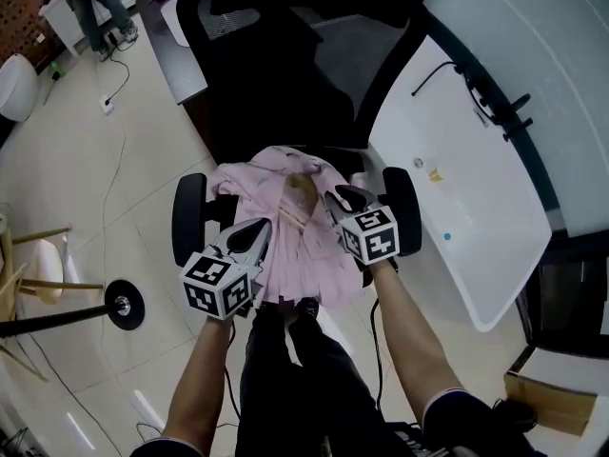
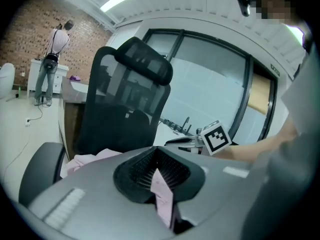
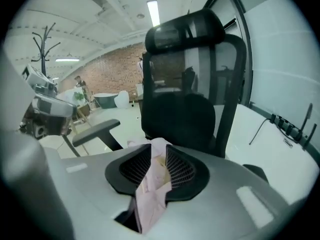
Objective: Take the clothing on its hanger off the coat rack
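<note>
Holding the pink garment (image 1: 297, 246) low over the office chair (image 1: 285, 74): left gripper (image 1: 252, 238) and right gripper (image 1: 344, 200) each clench a fold of fabric, sharing its weight; its hanger (image 1: 303, 191) sits between them, well apart from the coat rack (image 1: 124, 305).

1. The chair (image 1: 285, 65) stood in the middle, with its back on the far side.
2. The clothing (image 1: 304, 255) lay on the chair, between the two armrests (image 1: 188, 219). The hanger (image 1: 303, 193) lay in it.
3. The left gripper (image 1: 252, 234) was at the left side of the clothing and the right gripper (image 1: 343, 198) at its right side. Each had cloth pinched between its jaws.
4. The desk (image 1: 476, 188) was just to the right of the chair.
5. The coat rack (image 1: 124, 305) stood on the floor (image 1: 114, 179) to the left, apart from the chair.
6. A box (image 1: 542, 398) sat by the near end of the desk.
7. A person (image 1: 95, 3) stood far off, behind the chair and to the left.
</note>
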`<state>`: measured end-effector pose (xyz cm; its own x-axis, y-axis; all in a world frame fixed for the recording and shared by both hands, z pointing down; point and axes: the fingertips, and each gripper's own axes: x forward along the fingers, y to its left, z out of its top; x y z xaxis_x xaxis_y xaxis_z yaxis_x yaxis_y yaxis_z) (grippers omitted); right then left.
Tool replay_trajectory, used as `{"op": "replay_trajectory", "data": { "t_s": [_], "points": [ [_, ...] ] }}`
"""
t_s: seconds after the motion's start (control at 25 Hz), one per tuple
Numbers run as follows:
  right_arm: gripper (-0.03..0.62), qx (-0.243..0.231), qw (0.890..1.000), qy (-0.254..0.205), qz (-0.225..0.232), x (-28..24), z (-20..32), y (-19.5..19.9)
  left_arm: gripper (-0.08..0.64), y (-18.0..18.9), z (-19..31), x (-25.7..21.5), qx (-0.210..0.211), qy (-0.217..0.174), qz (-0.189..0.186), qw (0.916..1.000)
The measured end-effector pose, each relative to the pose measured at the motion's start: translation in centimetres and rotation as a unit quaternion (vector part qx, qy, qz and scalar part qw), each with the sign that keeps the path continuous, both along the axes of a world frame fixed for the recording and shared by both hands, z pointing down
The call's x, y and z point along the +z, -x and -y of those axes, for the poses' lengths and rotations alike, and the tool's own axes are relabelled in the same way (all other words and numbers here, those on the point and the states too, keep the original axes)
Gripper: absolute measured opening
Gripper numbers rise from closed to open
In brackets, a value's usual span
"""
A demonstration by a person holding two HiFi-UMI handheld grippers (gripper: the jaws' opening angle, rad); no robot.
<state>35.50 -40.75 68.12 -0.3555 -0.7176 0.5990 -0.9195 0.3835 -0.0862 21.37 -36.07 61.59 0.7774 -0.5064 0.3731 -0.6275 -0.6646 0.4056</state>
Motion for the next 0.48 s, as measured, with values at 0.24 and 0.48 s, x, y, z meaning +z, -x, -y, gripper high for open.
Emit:
{"op": "replay_trajectory", "data": {
  "t_s": [0.24,0.48],
  "points": [
    [0.06,-0.001,0.996,-0.081,0.024,-10.3,-0.9,0.2,0.012,-1.7,0.5,-6.2,0.028,-0.047,-0.006,0.9985],
    [0.003,0.009,0.988,-0.146,0.058,-18.4,-2.3,0.4,0.012,-2.3,0.4,-11.6,0.049,-0.094,-0.003,0.9943]
  ]
}}
